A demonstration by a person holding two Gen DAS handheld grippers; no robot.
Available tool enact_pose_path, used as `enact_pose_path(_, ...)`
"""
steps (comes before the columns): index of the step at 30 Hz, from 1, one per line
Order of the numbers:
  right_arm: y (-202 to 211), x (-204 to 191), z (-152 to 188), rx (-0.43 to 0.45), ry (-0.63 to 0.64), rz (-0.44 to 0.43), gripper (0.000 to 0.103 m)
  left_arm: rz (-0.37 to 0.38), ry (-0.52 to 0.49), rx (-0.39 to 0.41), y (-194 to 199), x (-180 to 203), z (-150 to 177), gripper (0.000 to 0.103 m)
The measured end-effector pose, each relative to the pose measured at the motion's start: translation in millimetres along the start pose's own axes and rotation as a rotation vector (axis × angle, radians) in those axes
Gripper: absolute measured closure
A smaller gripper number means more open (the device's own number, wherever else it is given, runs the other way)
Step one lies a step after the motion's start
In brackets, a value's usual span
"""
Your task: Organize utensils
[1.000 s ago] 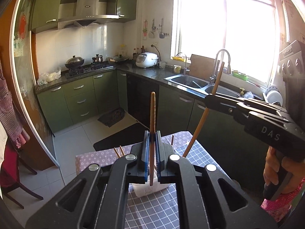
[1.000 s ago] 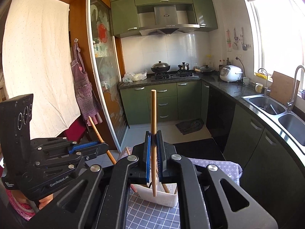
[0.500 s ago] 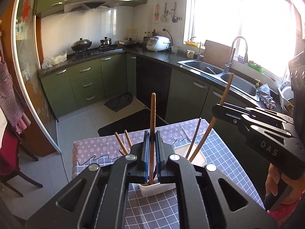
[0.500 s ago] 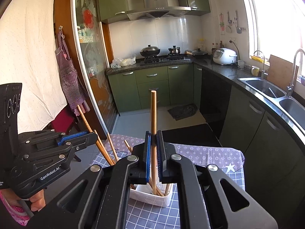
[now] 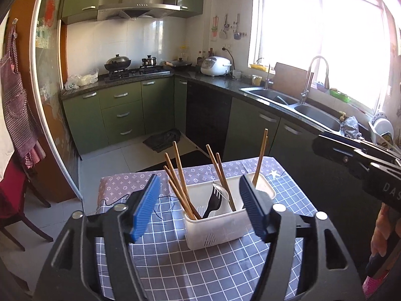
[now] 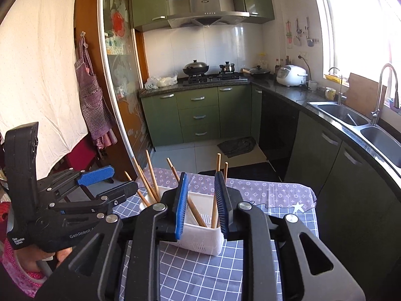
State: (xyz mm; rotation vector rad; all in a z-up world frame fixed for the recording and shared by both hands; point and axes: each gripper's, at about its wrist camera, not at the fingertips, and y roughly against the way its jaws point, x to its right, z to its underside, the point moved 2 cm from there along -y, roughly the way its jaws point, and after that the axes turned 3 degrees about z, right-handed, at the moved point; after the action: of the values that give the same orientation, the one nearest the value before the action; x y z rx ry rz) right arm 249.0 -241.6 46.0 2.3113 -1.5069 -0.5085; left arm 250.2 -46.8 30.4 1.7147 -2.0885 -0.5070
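Two grippers: black plastic frames with ribbed blue pads, both over the table.
Left gripper (image 5: 199, 205): jaws opening, already wide; nothing touches the pads.
Right gripper (image 6: 200, 205): jaws opening, a narrower gap; one wooden chopstick (image 6: 215, 195) stands in that gap, seemingly free of the pads, though the angle is poor.
Caddy (image 5: 220, 228): white plastic, rectangular, slotted at the base, standing on the table between the left gripper's pads in its view.
Chopsticks (image 5: 179, 185): slim, round, light wood, leaning in the caddy.
Fork (image 5: 213, 202): black plastic, tines up, inside the caddy beside a shiny spoon (image 5: 221, 192).
Tablecloth (image 5: 200, 271): grey-blue with a white grid.
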Motion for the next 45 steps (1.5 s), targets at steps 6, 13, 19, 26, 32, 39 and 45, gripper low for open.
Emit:
enact_pose_path(6, 70.6, 6.9, 62.5, 0.054, -0.011, 0.018, 0.03, -0.051, 0.021, 0.084, 67.3, -3.6, 46.6, 0.008)
enact_pose_path(13, 117.3, -1.6, 145.5, 0.061, 0.001, 0.043, 0.004, -0.082, 0.056, 0.055, 112.9, -0.5, 119.0, 0.007)
enact_pose_path(19, 161.4, -18.4, 170.3, 0.12, 0.046, 0.052, 0.004, -0.089, 0.076, 0.092, 156.8, 8.2, 143.0, 0.007)
enact_pose_path(26, 208.4, -29.2, 166.9, 0.151, 0.037, 0.045, 0.004, -0.103, 0.057, 0.106, 187.0, 19.1, 153.9, 0.007)
enact_pose_path(32, 216.8, -37.5, 164.7, 0.169, 0.046, 0.096, 0.004, -0.116, 0.047, 0.112, 195.7, 19.6, 156.4, 0.007)
enact_pose_path(39, 208.2, -35.5, 164.3, 0.166, 0.05, 0.132, 0.004, -0.124, 0.076, 0.104, 193.4, 13.6, 155.4, 0.007)
enact_pose_path(45, 198.5, -33.4, 165.7, 0.141, 0.047, 0.131, 0.004, -0.136, 0.08, 0.087, 189.1, 13.1, 157.1, 0.007)
